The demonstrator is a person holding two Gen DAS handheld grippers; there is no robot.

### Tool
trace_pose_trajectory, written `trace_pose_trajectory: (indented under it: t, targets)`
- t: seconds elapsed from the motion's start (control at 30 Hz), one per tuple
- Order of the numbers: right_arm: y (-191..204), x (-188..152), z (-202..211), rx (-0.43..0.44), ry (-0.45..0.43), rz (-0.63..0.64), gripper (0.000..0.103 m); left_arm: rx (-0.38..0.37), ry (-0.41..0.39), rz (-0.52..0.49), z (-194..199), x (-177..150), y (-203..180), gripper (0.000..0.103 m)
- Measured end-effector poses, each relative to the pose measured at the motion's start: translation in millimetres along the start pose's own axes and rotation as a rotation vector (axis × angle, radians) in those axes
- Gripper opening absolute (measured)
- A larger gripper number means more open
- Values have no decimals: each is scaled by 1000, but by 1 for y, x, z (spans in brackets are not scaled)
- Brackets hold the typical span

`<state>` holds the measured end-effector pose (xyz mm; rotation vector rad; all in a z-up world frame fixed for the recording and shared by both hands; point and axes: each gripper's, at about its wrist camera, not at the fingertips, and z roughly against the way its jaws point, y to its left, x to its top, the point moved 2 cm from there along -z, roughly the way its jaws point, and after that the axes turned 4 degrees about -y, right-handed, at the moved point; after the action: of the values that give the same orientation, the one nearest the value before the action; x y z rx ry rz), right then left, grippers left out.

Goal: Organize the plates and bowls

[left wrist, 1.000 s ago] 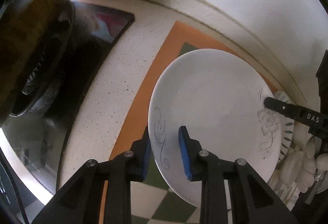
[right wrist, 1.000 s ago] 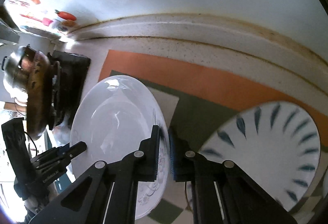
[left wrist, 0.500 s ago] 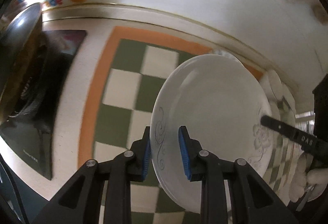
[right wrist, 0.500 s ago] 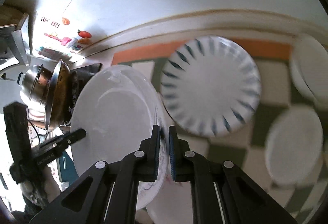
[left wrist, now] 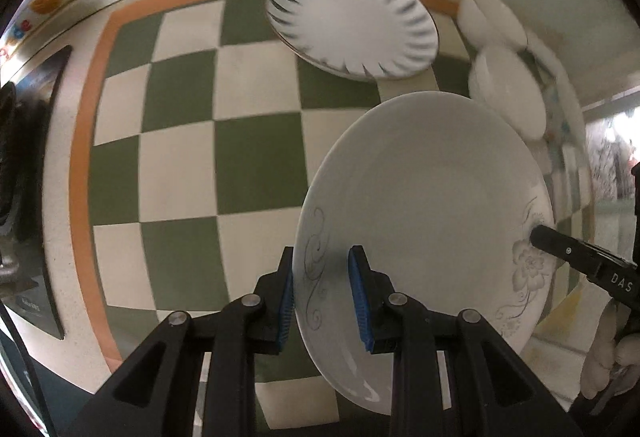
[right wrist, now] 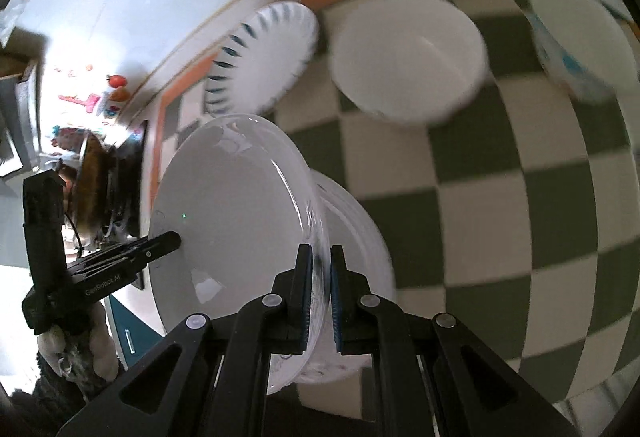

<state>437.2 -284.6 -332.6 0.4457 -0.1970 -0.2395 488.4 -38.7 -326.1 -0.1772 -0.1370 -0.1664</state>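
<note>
Left wrist view showed the floral plate (left wrist: 424, 221) held tilted in the air above the checked cloth (left wrist: 180, 157), gripped from two sides. The left gripper (left wrist: 320, 293) had its jaws straddling the near rim with a visible gap at the inner pad, so I could not tell whether they were clamped. The right gripper (right wrist: 318, 293) had its jaws pressed together on the opposite rim, beside the flower pattern. Beneath the plate in the right wrist view lay another white dish (right wrist: 356, 229). Farther off on the cloth sat the blue-striped plate (left wrist: 352, 21), flat near the orange border. Just beside it stood a white bowl (right wrist: 408, 53), with further white bowls (left wrist: 492, 17) behind. The worktop (left wrist: 60, 141) edged the cloth.
</note>
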Motion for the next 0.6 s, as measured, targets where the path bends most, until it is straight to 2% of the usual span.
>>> trace_pose_trajectory:
  t: [0.27, 0.6]
  targets:
    - [-29, -19, -19, -3, 34, -27, 10, 34, 38, -13, -19, -9, -6, 24]
    - [-23, -22, -39, -23, 85, 0, 10, 83, 82, 10, -32, -21, 1, 27]
